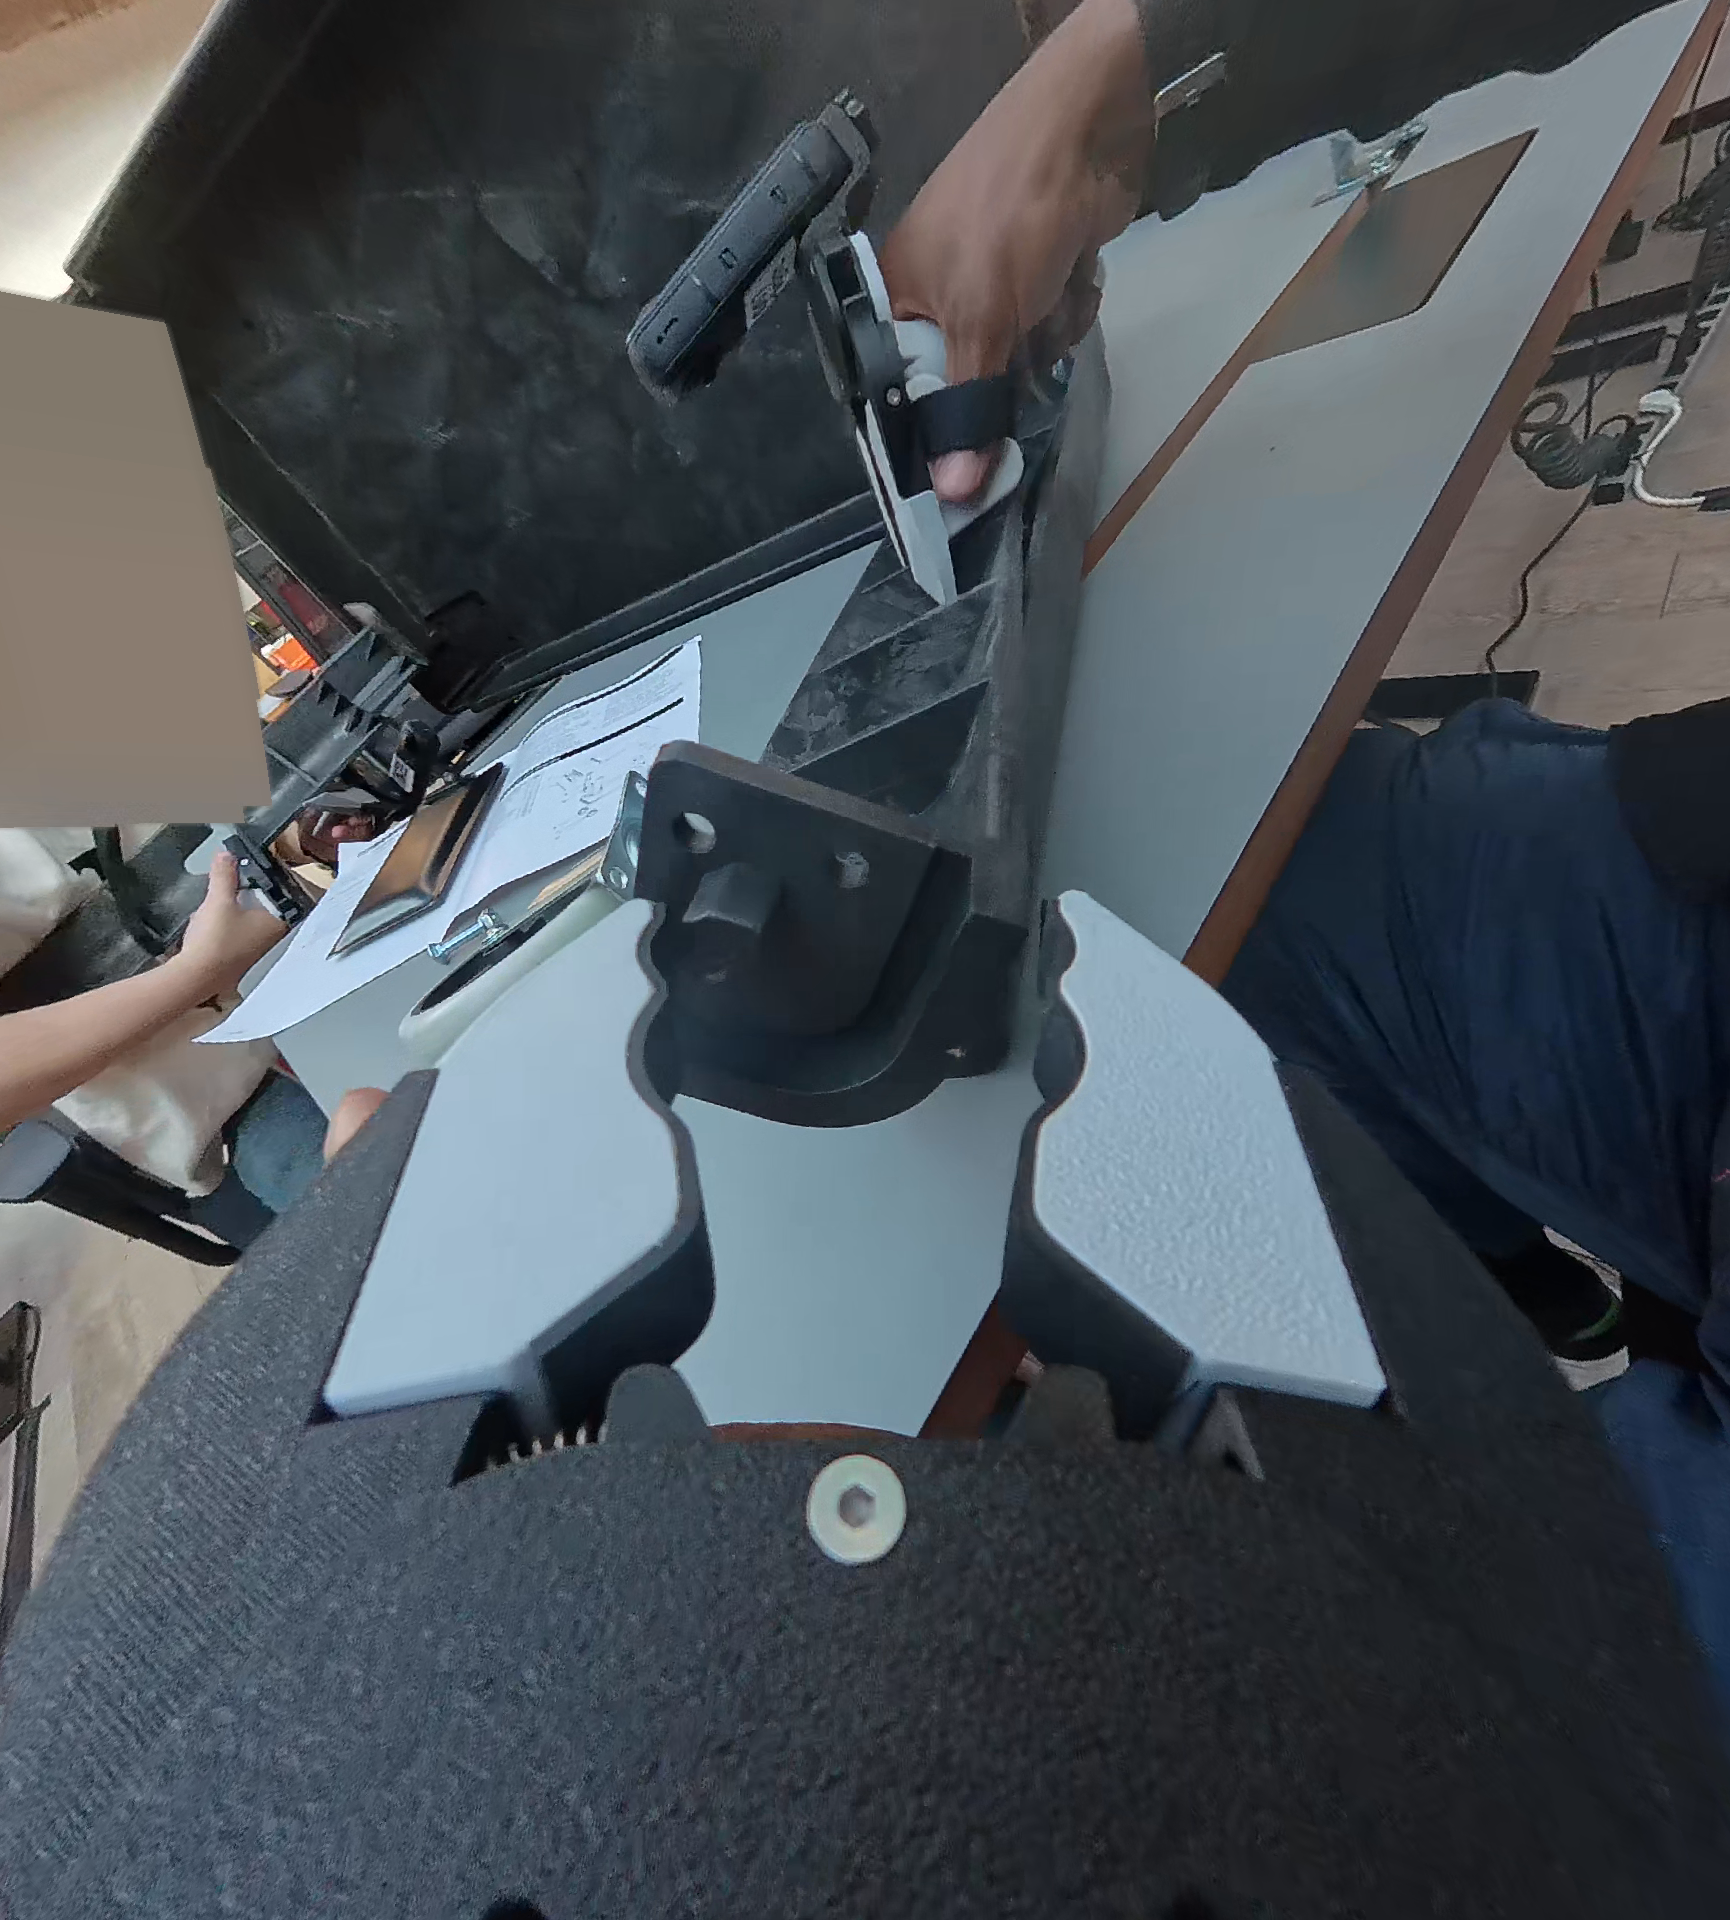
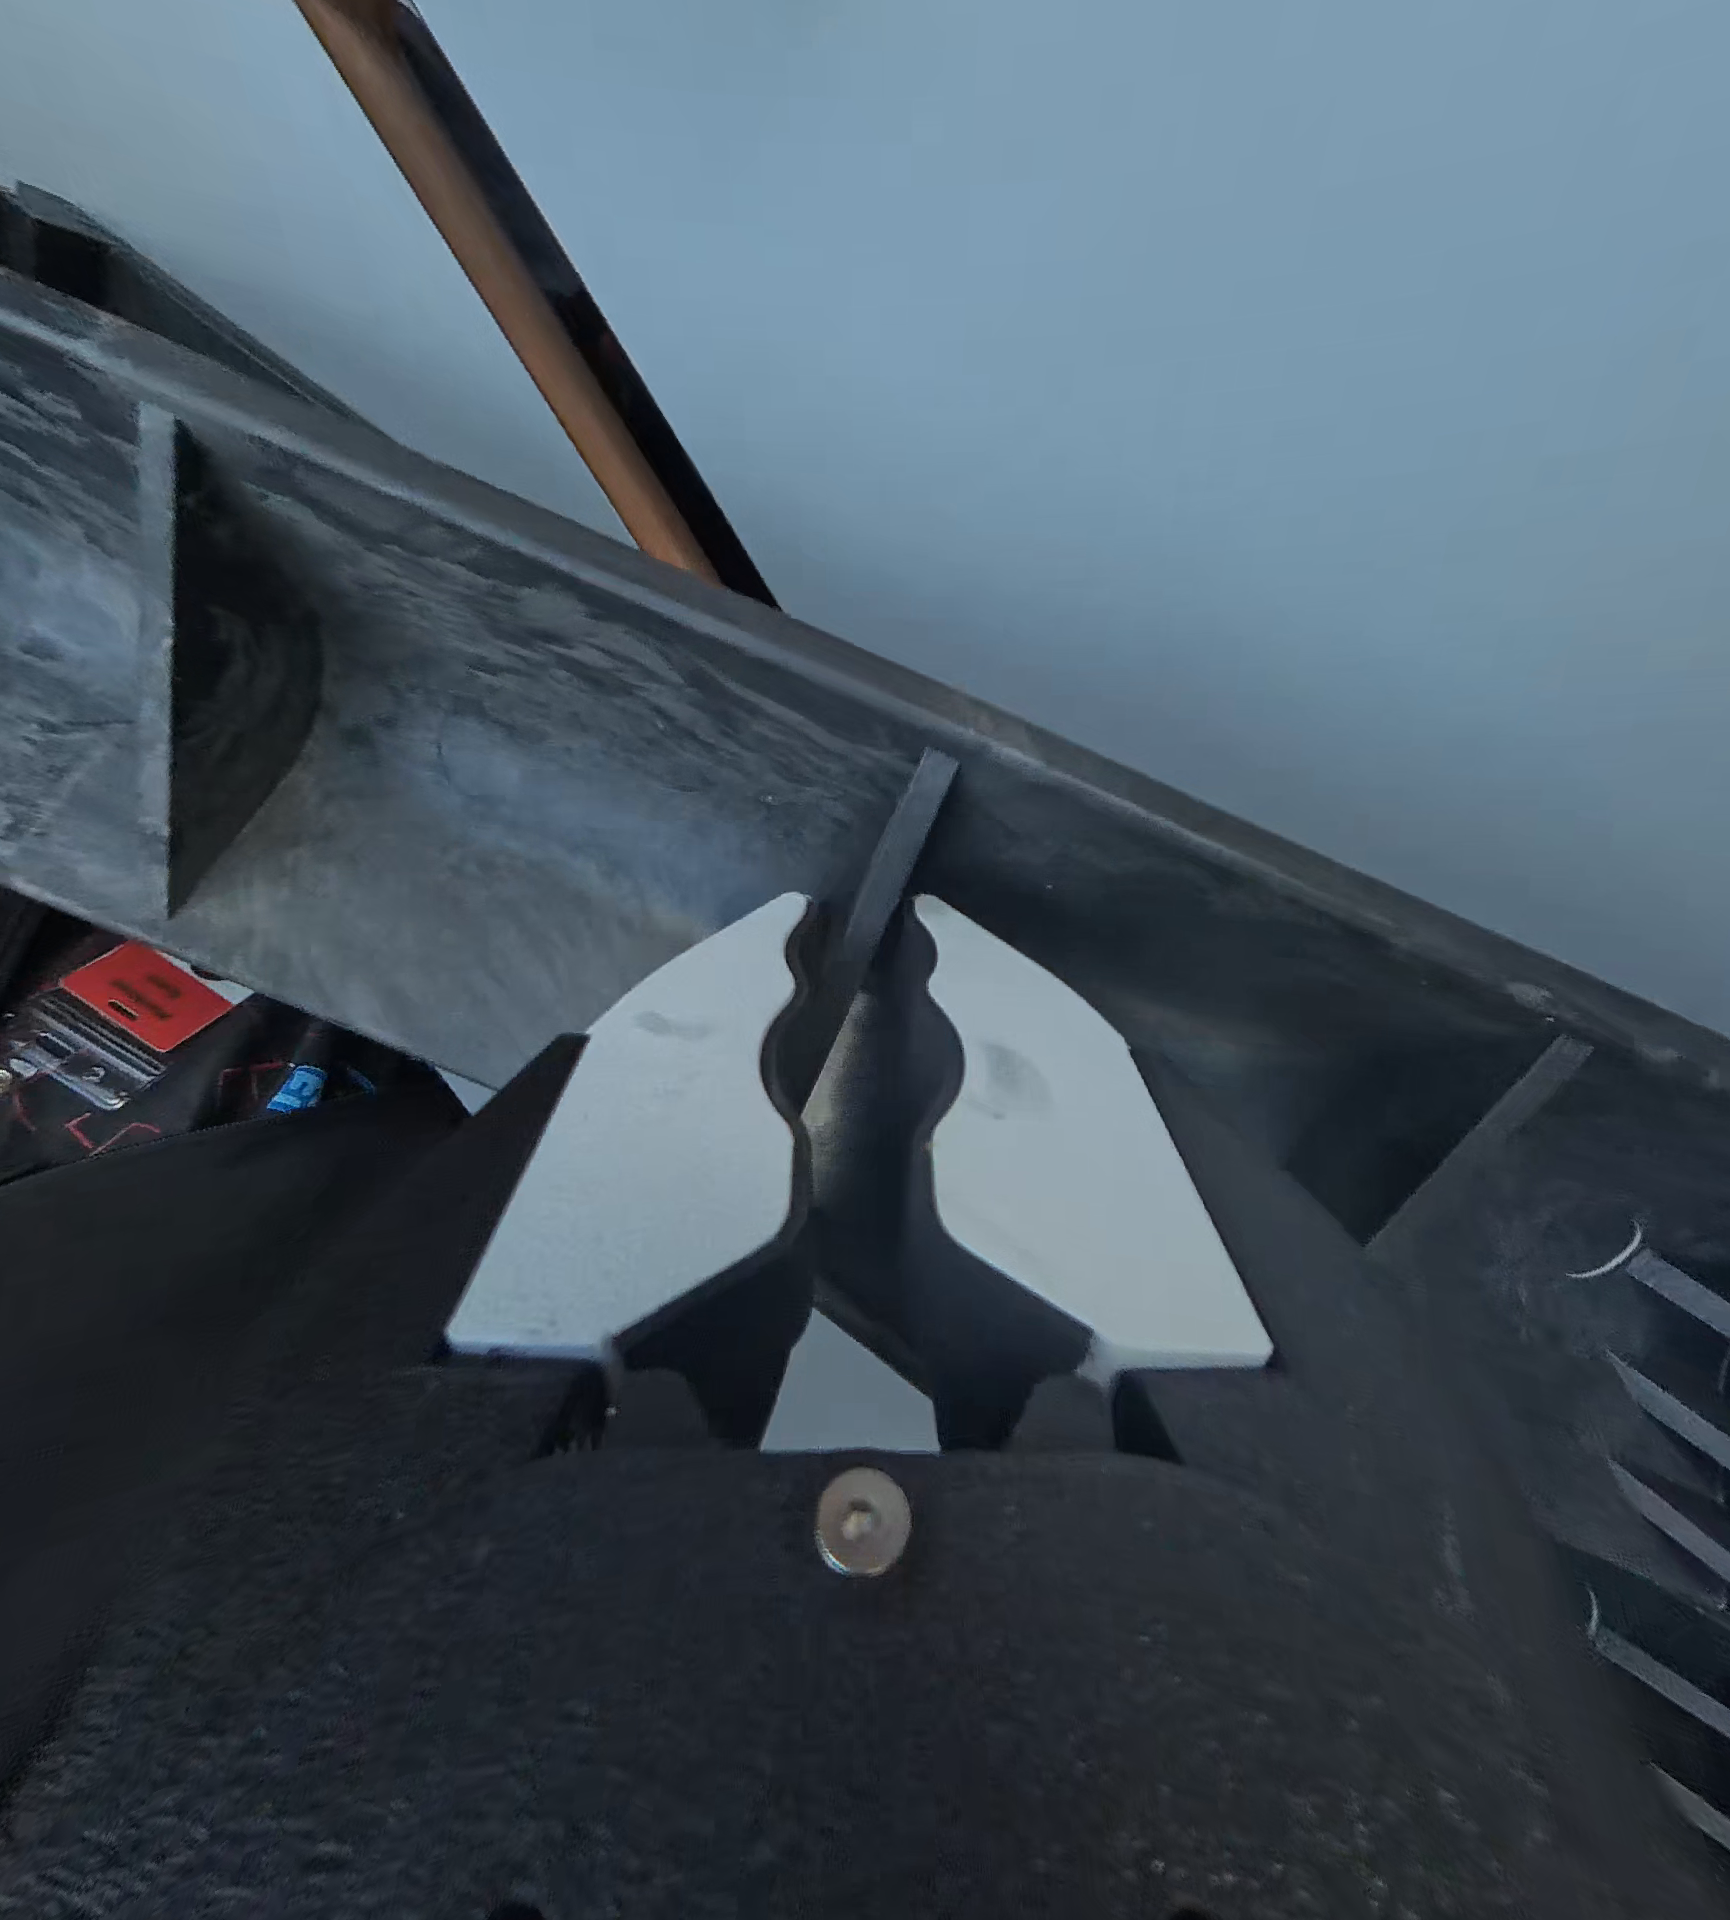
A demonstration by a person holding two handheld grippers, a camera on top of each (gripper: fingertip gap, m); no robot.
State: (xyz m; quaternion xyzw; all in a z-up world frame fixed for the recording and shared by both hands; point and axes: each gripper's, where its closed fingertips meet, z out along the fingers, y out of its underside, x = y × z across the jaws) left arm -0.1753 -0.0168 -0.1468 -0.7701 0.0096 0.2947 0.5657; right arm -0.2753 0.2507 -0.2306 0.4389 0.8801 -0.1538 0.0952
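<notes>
A long black ribbed plastic part [image 1: 902,665] lies on the grey table [image 1: 1204,644]. My left gripper [image 1: 861,914] straddles its near end, a black block with holes [image 1: 809,935], and both pads lie against the block's sides. My right gripper [image 2: 861,909] is shut on a thin black rib [image 2: 902,842] of the same part [image 2: 528,748]. In the left wrist view the right gripper [image 1: 928,551] reaches down into the ribs farther along, held by a hand [image 1: 1006,239].
A big black panel [image 1: 528,364] stands behind the part. Papers [image 1: 570,769], a metal plate [image 1: 425,862], a bolt [image 1: 471,935] and a white caster wheel [image 1: 487,987] lie to the left. Another person's arm [image 1: 61,1018] is at far left. Cables [image 1: 1588,436] lie on the floor. Spacing between my two grippers at the tips: around 30 cm.
</notes>
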